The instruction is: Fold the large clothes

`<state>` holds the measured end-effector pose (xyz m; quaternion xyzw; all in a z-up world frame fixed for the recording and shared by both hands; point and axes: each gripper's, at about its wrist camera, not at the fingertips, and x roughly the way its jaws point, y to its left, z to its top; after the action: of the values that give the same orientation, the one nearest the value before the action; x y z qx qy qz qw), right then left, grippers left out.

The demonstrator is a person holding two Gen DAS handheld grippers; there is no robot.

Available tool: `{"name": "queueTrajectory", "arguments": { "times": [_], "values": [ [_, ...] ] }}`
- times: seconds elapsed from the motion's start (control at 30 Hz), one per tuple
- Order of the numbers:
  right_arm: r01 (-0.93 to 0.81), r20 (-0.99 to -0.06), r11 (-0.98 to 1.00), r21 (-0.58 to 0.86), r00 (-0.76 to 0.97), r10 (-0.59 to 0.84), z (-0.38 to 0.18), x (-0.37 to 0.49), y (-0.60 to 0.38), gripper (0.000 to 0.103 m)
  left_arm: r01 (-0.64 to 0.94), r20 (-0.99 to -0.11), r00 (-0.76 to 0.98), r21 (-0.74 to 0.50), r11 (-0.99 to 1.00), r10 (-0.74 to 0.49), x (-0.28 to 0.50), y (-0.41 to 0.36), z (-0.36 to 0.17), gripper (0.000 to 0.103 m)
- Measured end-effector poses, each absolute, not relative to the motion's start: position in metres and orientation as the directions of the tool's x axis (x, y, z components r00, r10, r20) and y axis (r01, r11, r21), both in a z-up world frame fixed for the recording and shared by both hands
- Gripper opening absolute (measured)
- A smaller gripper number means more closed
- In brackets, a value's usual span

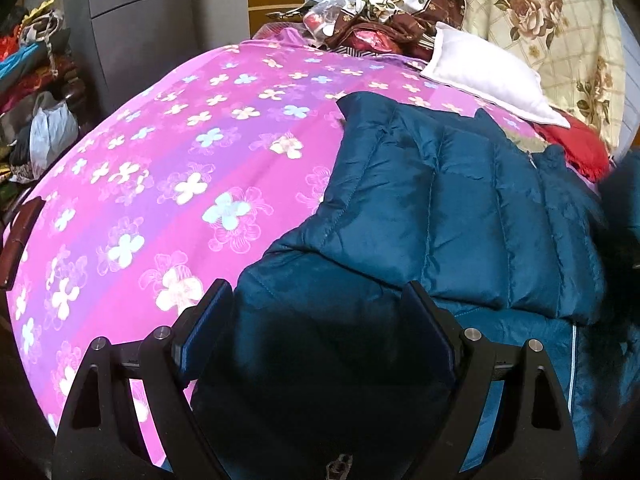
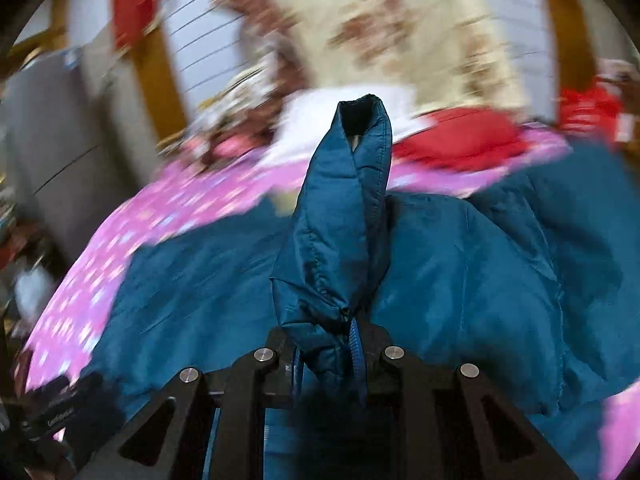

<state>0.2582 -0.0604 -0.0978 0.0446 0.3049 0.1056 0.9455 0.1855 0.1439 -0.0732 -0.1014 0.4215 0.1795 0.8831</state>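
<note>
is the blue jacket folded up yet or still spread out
Partly folded. One panel of the jacket lies doubled over the rest on the bedsheet, and the right gripper holds a sleeve up.

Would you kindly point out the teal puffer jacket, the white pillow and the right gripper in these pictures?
teal puffer jacket [image 1: 460, 208]: left wrist view, on its quilted panel.
white pillow [image 1: 484, 76]: left wrist view, on its top face.
right gripper [image 2: 332, 344]: right wrist view, midway between fingertips, shut on jacket fabric.

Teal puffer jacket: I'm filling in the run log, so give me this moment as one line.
stage: folding | teal puffer jacket on pink floral bedsheet | left gripper open over jacket | right gripper shut on jacket sleeve, lifted | right view blurred
</note>
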Motion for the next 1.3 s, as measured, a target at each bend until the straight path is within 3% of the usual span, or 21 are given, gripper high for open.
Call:
{"name": "queueTrajectory", "arguments": {
  "times": [0.1, 0.17, 0.2, 0.27, 0.33, 0.47, 0.6, 0.77, 0.9, 1.0, 1.07, 1.1, 1.13, 1.3],
  "values": [
    [-0.207, -0.595, 0.972, 0.108, 0.770, 0.230, -0.120, 0.267, -0.028, 0.020, -0.404, -0.785, 0.576, -0.032, 0.914, 0.227, 0.187, 0.145, -0.074, 0.086],
    [-0.216, -0.615, 0.972, 0.093, 0.755, 0.227, -0.124, 0.269, -0.019, 0.029, -0.400, -0.782, 0.581, -0.036, 0.916, 0.223, 0.187, 0.144, -0.073, 0.086],
    [-0.227, -0.615, 0.969, 0.096, 0.752, 0.237, -0.122, 0.262, -0.019, 0.043, -0.398, -0.779, 0.586, -0.036, 0.917, 0.224, 0.186, 0.144, -0.073, 0.086],
    [-0.260, -0.609, 0.961, 0.097, 0.748, 0.264, -0.113, 0.251, -0.021, 0.058, -0.392, -0.769, 0.596, -0.030, 0.920, 0.229, 0.185, 0.142, -0.070, 0.086],
    [-0.254, -0.613, 0.965, 0.060, 0.754, 0.237, -0.102, 0.230, -0.030, 0.087, -0.382, -0.758, 0.613, -0.037, 0.924, 0.223, 0.182, 0.141, -0.068, 0.086],
    [-0.096, -0.669, 0.991, -0.090, 0.743, 0.011, -0.100, 0.179, -0.068, 0.088, -0.308, -0.697, 0.697, -0.077, 0.948, 0.170, 0.174, 0.131, -0.052, 0.086],
    [0.029, -0.679, 0.984, -0.175, 0.720, -0.141, -0.116, 0.137, -0.115, 0.088, -0.174, -0.661, 0.749, -0.153, 0.973, 0.030, 0.185, 0.115, -0.030, 0.086],
    [0.085, -0.737, 0.996, -0.039, 0.670, -0.086, -0.151, 0.118, -0.167, 0.088, 0.020, -0.663, 0.725, -0.250, 0.968, -0.186, 0.230, 0.073, -0.016, 0.087],
    [0.089, -0.712, 0.996, 0.005, 0.700, -0.059, -0.157, 0.113, -0.174, 0.089, -0.043, -0.729, 0.675, -0.191, 0.981, -0.113, 0.269, 0.052, -0.035, 0.087],
    [0.083, -0.716, 0.996, -0.006, 0.695, -0.062, -0.159, 0.111, -0.172, 0.089, -0.055, -0.770, 0.624, -0.213, 0.976, -0.133, 0.288, 0.045, -0.052, 0.086],
    [0.081, -0.721, 0.997, 0.002, 0.691, -0.054, -0.161, 0.114, -0.172, 0.091, -0.035, -0.774, 0.611, -0.234, 0.972, -0.165, 0.291, 0.040, -0.056, 0.070],
    [0.082, -0.722, 0.997, 0.007, 0.690, -0.051, -0.163, 0.117, -0.171, 0.092, -0.029, -0.770, 0.618, -0.225, 0.974, -0.159, 0.288, 0.037, -0.054, 0.028],
    [0.082, -0.723, 0.997, 0.010, 0.689, -0.049, -0.164, 0.117, -0.170, 0.093, -0.028, -0.773, 0.617, -0.209, 0.977, -0.148, 0.285, 0.034, -0.051, 0.008],
    [0.080, -0.725, 0.997, 0.016, 0.687, -0.043, -0.164, 0.118, -0.171, 0.094, 0.009, -0.705, 0.683, -0.254, 0.967, -0.192, 0.254, 0.040, -0.017, 0.006]
  ]
}}
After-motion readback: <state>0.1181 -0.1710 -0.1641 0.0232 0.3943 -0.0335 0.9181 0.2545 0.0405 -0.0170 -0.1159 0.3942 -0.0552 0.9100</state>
